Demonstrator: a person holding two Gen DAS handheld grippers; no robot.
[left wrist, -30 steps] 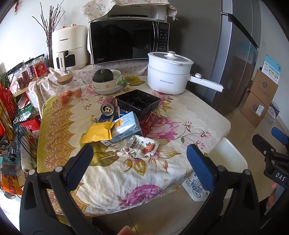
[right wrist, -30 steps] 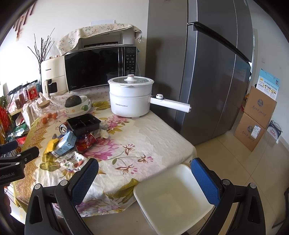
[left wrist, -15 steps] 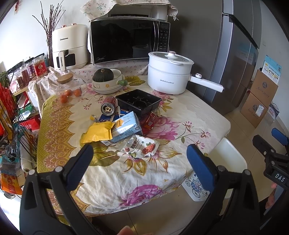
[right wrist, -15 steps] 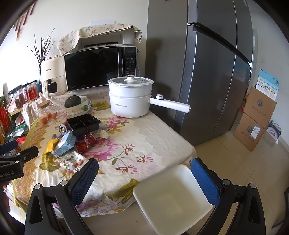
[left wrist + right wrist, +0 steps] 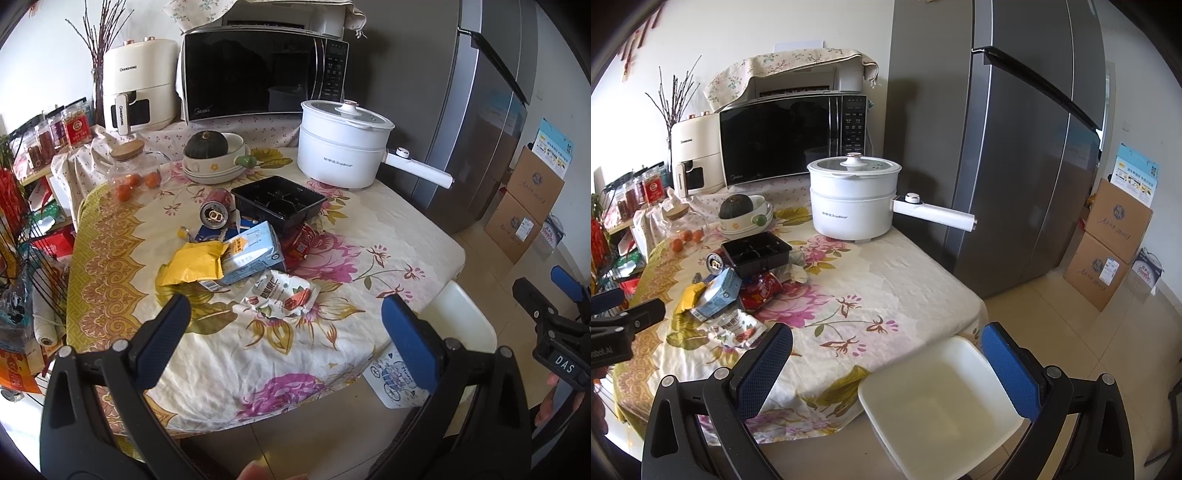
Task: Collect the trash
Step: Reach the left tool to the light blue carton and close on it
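A heap of trash lies mid-table on the floral cloth: a black plastic tray (image 5: 279,199), a tipped drink can (image 5: 215,213), a light-blue carton (image 5: 253,252), a yellow wrapper (image 5: 194,263), a red wrapper (image 5: 300,243) and a white snack pouch (image 5: 280,293). My left gripper (image 5: 286,326) hangs open in front of the table's near edge, short of the pouch. Over a white bin (image 5: 938,402) beside the table, my right gripper (image 5: 886,365) is open and empty. The same heap (image 5: 738,284) shows at the left in the right wrist view.
A white electric pot (image 5: 341,146) with a long handle, a microwave (image 5: 264,72), an air fryer (image 5: 138,85), a bowl with a squash (image 5: 214,155) and a glass jar (image 5: 135,171) stand at the back. A grey fridge (image 5: 1023,140) and cardboard boxes (image 5: 1108,243) are to the right, a wire rack (image 5: 22,236) to the left.
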